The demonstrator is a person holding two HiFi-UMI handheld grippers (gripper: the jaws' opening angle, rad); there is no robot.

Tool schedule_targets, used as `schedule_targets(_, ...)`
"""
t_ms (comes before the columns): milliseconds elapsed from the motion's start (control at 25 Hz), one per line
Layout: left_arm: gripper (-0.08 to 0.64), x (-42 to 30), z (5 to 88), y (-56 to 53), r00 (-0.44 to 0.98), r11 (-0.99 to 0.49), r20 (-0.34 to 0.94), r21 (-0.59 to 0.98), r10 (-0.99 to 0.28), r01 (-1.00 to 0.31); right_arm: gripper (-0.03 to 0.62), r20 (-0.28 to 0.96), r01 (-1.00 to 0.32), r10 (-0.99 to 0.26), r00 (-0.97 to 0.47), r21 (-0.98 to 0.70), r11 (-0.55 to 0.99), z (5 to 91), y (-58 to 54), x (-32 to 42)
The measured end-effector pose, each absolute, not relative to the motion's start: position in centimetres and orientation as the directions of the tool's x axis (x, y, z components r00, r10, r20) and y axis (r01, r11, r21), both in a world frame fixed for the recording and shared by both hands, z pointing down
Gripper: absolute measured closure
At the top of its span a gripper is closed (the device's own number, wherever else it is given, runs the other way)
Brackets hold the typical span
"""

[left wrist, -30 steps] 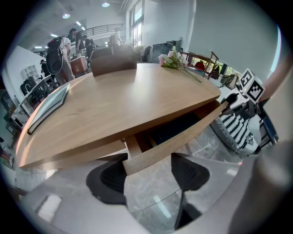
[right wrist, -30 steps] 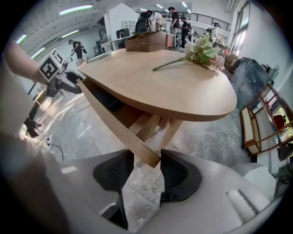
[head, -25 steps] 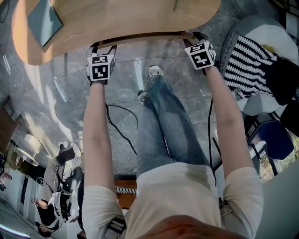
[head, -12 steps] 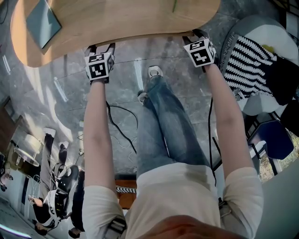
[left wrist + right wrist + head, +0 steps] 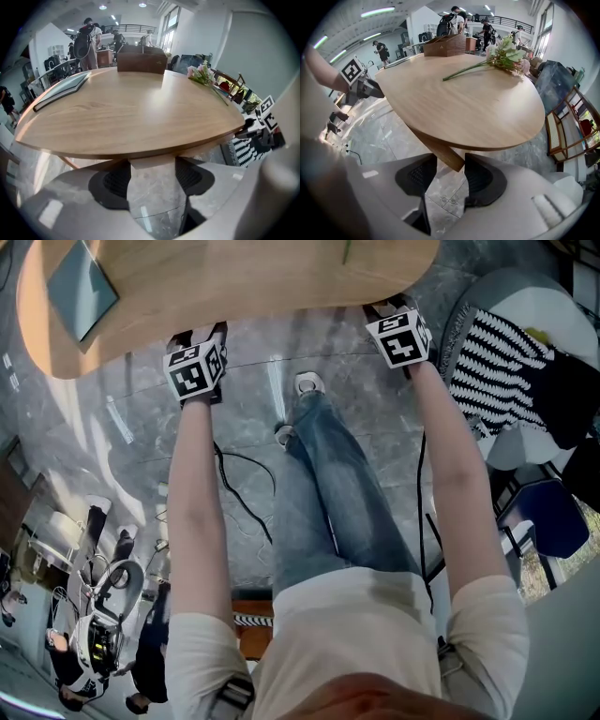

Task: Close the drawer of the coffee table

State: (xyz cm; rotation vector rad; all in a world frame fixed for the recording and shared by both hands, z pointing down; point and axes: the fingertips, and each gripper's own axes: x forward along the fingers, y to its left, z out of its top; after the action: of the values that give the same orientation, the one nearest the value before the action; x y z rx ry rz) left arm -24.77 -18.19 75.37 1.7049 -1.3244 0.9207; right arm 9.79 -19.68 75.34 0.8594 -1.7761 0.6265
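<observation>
Two grippers sat at the table [image 5: 234, 277] edge in head view, left gripper [image 5: 197, 332], right gripper [image 5: 389, 307]. The dark strip seen a sec ago was gone, so drawer [image 5: 152, 162] prob. nearly shut. Left gripper view: fingers [image 5: 112, 180] apart, drawer front btwn. Right gripper view: same.

The coffee table [image 5: 234, 277] has a rounded, light wooden top that fills the upper part of the head view. Its drawer [image 5: 152, 161], of matching pale wood, sits tucked beneath the surface's near edge, with only its front showing.
</observation>
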Motion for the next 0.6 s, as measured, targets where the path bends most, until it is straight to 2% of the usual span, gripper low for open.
schedule_targets(320, 0.259, -24.8, 75.1, -18.5, 0.195, -0.179, 0.888, 0.131, -0.417, -0.975, 0.403, 0.938, -0.798, -0.273, -0.214, -0.007, 0.602, 75.1, -19.9, 9.8)
schedule_targets(600, 0.259, -24.6, 74.6, -17.8, 0.195, -0.099, 0.852, 0.168, -0.486, -0.981, 0.39, 0.914, -0.881, -0.368, -0.172, 0.024, 0.473, 74.8, -19.2, 10.6)
